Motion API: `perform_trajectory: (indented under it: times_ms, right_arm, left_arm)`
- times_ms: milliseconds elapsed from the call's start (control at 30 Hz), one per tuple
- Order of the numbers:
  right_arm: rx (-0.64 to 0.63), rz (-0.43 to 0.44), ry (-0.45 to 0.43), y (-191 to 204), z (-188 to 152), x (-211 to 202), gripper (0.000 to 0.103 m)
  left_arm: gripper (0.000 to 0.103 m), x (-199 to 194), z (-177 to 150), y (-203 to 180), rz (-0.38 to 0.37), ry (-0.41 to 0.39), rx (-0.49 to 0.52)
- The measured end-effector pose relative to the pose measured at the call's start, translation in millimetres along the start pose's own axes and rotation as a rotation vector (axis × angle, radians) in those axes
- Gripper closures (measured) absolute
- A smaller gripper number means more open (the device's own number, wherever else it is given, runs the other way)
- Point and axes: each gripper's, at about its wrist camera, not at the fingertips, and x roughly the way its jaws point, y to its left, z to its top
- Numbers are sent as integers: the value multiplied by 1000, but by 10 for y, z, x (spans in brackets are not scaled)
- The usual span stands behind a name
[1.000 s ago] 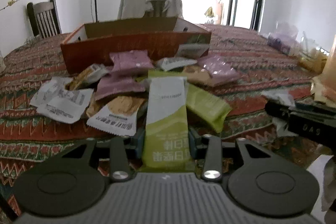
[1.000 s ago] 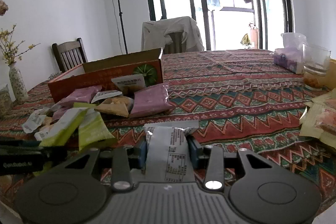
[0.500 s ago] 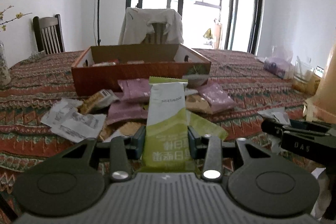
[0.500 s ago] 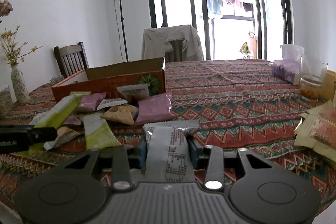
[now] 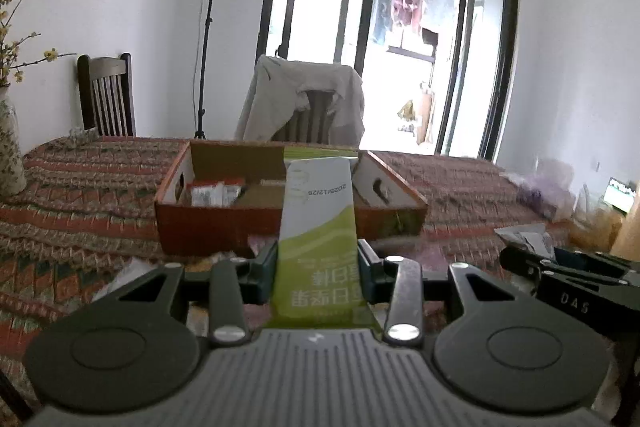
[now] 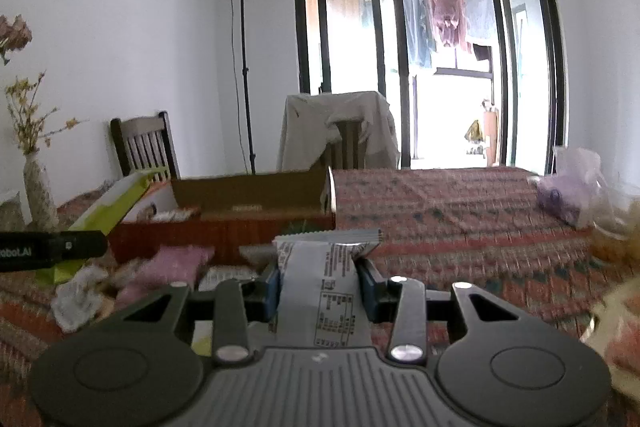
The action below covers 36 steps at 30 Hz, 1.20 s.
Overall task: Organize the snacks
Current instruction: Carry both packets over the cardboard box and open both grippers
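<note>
1. Patterned cloth covers the surface (image 5: 460, 187), and an open cardboard box (image 5: 216, 227) sits on it in front of a draped chair and bright balcony doors.
2. The left claw (image 5: 318, 263) is clamped on a green-and-white snack packet (image 5: 318, 227), gripped near its lower end so most of it stands up ahead of the fingers, in line with the box.
3. The right claw (image 6: 320, 279) pinches a silver packet (image 6: 324, 291) the same way, held above the cloth just right of the box's near corner.
4. A few small packs already lie inside the box on its left side; pink and pale packets (image 6: 172, 263) are scattered on the cloth in front of it.
5. The likely risk is the tall, floppy green packet catching the near wall of the box as it goes forward, which would fold it or tug it out of the grip.
6. Both claws are close together, as the right one shows at the edge of the left view; moving to the box at once could make them collide.
7. A release made too high may let a packet land askew or bounce out.
</note>
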Motion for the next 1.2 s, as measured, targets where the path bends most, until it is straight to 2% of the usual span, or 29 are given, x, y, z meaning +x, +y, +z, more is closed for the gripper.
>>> perform_trajectory:
  times_ms: [333,667,933,1200]
  right_arm:
    - [-6,18,-45,133,556,638,64]
    - [11,38,-19,259,991,1492,64]
    - [55,23,17,248,979,2149,64]
    - [47,46,91,202,746,2378,64]
  left_arm:
    - [63,472,560,187,22,-51,-9]
    - [63,1168,904,426,76,-33,-83]
    - [63,1685,876,678,128,29,-144]
    - [63,1946,723,807,152,91,-147]
